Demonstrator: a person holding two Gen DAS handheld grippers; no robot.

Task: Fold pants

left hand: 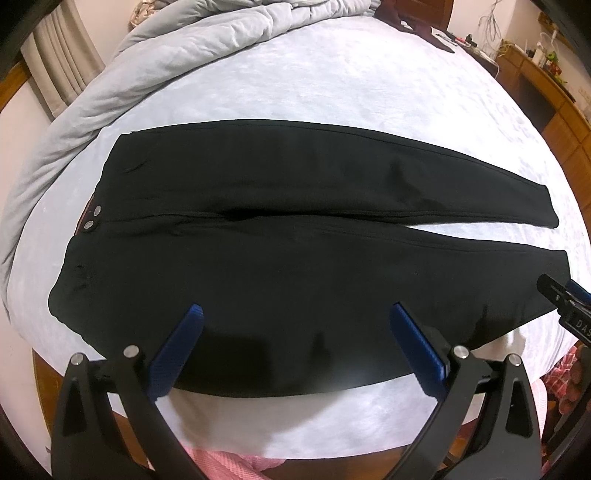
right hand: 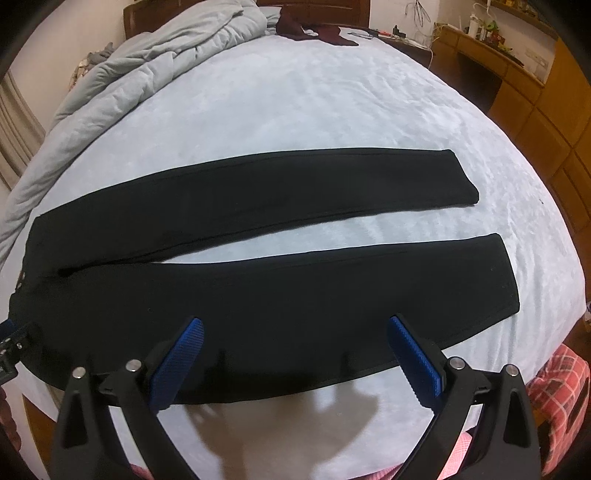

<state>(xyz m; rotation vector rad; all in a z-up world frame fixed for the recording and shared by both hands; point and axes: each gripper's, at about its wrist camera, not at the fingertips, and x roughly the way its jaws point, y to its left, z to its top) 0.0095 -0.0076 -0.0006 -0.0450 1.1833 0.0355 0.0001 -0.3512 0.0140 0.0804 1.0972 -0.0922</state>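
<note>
Black pants (left hand: 258,229) lie flat on the pale blue bed (left hand: 332,85), waistband with two metal snaps (left hand: 92,218) to the left, both legs stretched to the right and slightly apart. They also show in the right wrist view (right hand: 295,295). My left gripper (left hand: 295,314) is open and empty, hovering above the near edge of the pants at the hip part. My right gripper (right hand: 295,325) is open and empty above the near leg; its tip also shows in the left wrist view (left hand: 565,299).
A crumpled grey duvet (left hand: 122,66) is piled at the back left of the bed. Dark red clothing (right hand: 317,29) lies at the far end. A wooden desk (right hand: 517,74) with clutter stands at the right. The bed's near edge is just below the pants.
</note>
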